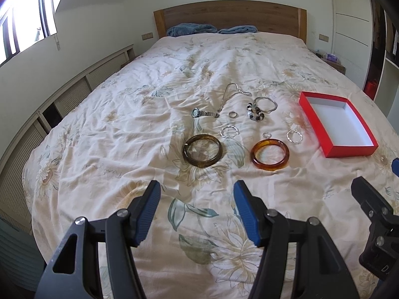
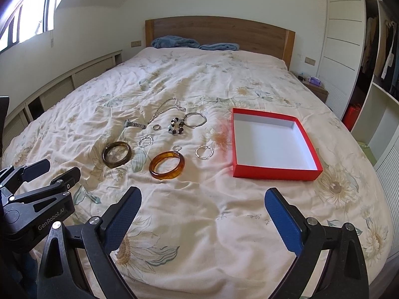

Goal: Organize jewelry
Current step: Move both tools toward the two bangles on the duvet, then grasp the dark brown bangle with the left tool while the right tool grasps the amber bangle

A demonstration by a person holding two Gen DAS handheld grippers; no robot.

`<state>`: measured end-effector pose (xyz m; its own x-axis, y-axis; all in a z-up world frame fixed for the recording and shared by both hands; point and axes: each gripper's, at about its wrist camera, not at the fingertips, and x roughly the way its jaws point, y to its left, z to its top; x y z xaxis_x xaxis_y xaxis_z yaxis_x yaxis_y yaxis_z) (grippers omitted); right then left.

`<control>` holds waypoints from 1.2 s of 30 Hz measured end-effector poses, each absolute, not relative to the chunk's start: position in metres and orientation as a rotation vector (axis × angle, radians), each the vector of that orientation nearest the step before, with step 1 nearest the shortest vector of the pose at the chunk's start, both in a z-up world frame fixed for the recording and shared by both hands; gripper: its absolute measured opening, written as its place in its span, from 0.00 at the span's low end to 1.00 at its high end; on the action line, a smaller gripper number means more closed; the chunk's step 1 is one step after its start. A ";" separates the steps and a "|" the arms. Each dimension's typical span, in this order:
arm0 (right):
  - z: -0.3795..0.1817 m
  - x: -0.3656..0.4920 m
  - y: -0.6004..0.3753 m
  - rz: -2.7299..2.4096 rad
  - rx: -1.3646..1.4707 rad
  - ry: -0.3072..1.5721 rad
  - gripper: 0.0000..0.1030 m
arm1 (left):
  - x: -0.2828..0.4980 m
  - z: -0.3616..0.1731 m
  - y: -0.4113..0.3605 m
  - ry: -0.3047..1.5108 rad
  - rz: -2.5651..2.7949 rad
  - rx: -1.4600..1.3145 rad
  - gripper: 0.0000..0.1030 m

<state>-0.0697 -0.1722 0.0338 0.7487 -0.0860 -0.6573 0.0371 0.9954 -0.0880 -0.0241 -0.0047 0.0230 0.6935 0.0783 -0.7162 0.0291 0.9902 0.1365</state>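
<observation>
Jewelry lies spread on the floral bedspread (image 1: 124, 134). A dark brown bangle (image 1: 202, 150) and an amber bangle (image 1: 270, 154) lie nearest. Behind them are a wristwatch (image 1: 203, 112), a small ring (image 1: 233, 114), a beaded bracelet (image 1: 255, 112), a thin silver bangle (image 1: 266, 104), a chain necklace (image 1: 232, 92) and silver hoops (image 1: 229, 131). An empty red box (image 1: 336, 122) with a white inside sits to the right; it also shows in the right wrist view (image 2: 270, 142). My left gripper (image 1: 197, 194) is open and empty, short of the bangles. My right gripper (image 2: 203, 199) is open and empty, near the box's front.
The wooden headboard (image 1: 229, 16) and blue pillows (image 1: 192, 30) are at the far end. A low cabinet (image 1: 62, 94) runs along the left wall. A white wardrobe (image 2: 344, 49) and open shelves (image 2: 381, 104) stand on the right.
</observation>
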 end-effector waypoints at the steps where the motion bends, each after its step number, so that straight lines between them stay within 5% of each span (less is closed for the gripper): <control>1: 0.033 -0.069 -0.172 -0.067 -0.072 0.724 0.95 | -0.022 0.022 -0.005 0.805 0.027 0.141 0.57; 15: 0.004 -0.042 -0.169 0.047 0.004 0.769 0.81 | 0.007 -0.013 0.014 0.855 0.041 0.093 0.56; 28: -0.040 0.040 -0.177 0.125 0.103 0.904 0.52 | 0.066 -0.039 0.043 0.892 0.043 0.012 0.50; 36: -0.067 0.090 -0.179 0.148 0.133 0.983 0.50 | 0.123 -0.065 0.053 0.953 0.048 -0.065 0.43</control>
<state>0.0901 -0.1788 -0.0670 0.5462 0.1841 -0.8172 -0.0639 0.9819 0.1785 0.1232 0.0528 -0.0655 0.5781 0.0120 -0.8159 -0.0695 0.9970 -0.0346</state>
